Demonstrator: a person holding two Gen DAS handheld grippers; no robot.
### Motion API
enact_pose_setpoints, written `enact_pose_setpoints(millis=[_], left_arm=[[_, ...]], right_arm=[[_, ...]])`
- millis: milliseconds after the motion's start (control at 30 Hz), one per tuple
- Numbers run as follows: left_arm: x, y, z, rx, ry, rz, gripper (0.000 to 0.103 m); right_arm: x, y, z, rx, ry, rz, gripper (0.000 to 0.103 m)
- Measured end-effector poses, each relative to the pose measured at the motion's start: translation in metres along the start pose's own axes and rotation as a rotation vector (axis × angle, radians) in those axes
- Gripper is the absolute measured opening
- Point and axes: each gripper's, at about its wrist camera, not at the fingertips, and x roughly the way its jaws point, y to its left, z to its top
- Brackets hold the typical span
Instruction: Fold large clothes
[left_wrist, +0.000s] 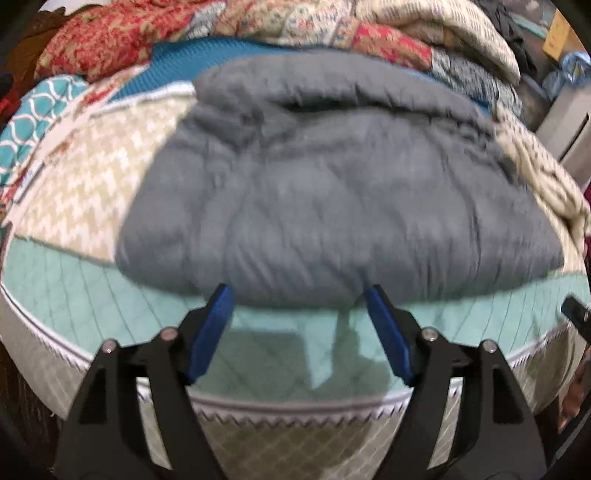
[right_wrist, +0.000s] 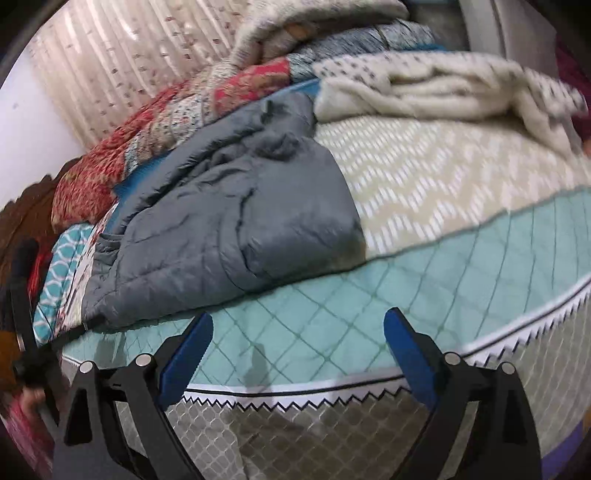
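A grey quilted puffer jacket (left_wrist: 332, 192) lies folded into a thick bundle on the bed. Its near edge rests on the teal quilted cover. My left gripper (left_wrist: 299, 295) is open, its blue pads apart just in front of that near edge, with nothing between them. In the right wrist view the same grey jacket (right_wrist: 221, 221) lies to the left and further back. My right gripper (right_wrist: 298, 325) stands wide open over the teal cover (right_wrist: 332, 325), clear of the jacket and holding nothing.
A patchwork quilt (left_wrist: 229, 26) and a cream knitted blanket (right_wrist: 443, 92) are piled along the back of the bed. A beige zigzag sheet (right_wrist: 443, 177) lies to the right of the jacket. The mattress edge (right_wrist: 295, 398) with its zigzag trim runs just below both grippers.
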Motion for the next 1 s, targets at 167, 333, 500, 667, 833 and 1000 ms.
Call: enact_pose_setpoints(millis=[167, 333, 500, 667, 833, 1000], left_arm=[[0.018, 0.002, -0.025, -0.011, 0.040, -0.020, 0.076], [0.022, -0.003, -0.023, -0.006, 0.061, -0.033, 0.087], [0.027, -0.005, -0.024, 0.025, 0.070, -0.018, 0.088], [0.033, -0.013, -0.019, 0.033, 0.098, -0.021, 0.095], [0.039, -0.022, -0.016, 0.052, 0.106, -0.011, 0.097], [0.043, -0.030, -0.015, 0.076, 0.111, -0.006, 0.097]], right_arm=[[0.017, -0.010, -0.007, 0.039, 0.094, -0.030, 0.098], [0.021, -0.014, -0.008, 0.039, 0.123, 0.010, 0.102], [0.025, -0.017, -0.003, 0.030, 0.163, 0.044, 0.104], [-0.005, 0.005, -0.003, -0.101, 0.077, 0.015, 0.104], [-0.027, 0.006, -0.014, -0.161, 0.027, 0.001, 0.104], [-0.024, -0.025, -0.027, -0.061, 0.031, 0.008, 0.104]])
